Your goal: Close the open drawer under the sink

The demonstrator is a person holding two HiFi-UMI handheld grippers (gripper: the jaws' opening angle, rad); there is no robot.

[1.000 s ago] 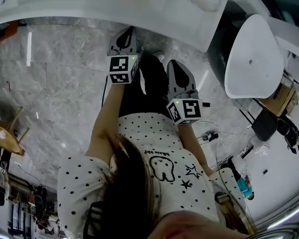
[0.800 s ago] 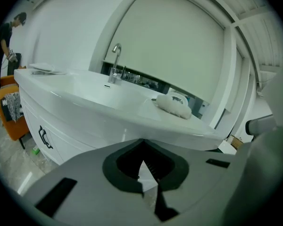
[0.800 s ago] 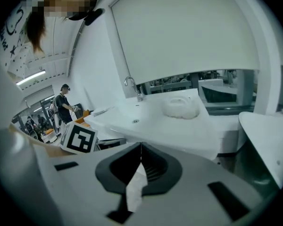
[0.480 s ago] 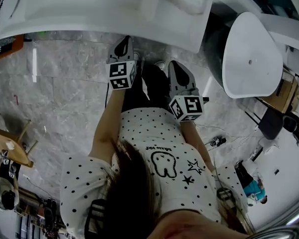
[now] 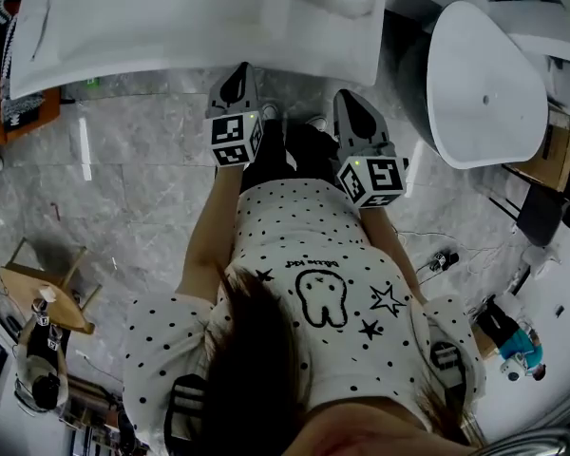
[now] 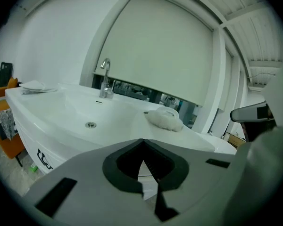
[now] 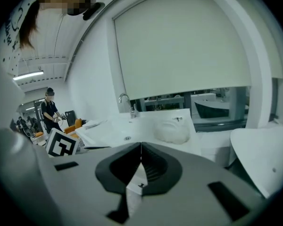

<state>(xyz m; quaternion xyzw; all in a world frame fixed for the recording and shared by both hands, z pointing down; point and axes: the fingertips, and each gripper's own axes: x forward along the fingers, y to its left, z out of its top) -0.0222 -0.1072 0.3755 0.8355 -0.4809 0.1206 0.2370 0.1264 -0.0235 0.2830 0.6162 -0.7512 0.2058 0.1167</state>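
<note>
with the left gripper and right gripper both closed tight on nothing up by the sink edge, the drawer lay hidden beneath it, so it seemed best to drop low and push its front squarely with both tips.

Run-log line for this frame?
left gripper: jaws shut, empty | right gripper: jaws shut, empty | both facing sink | drawer: not in view
</note>
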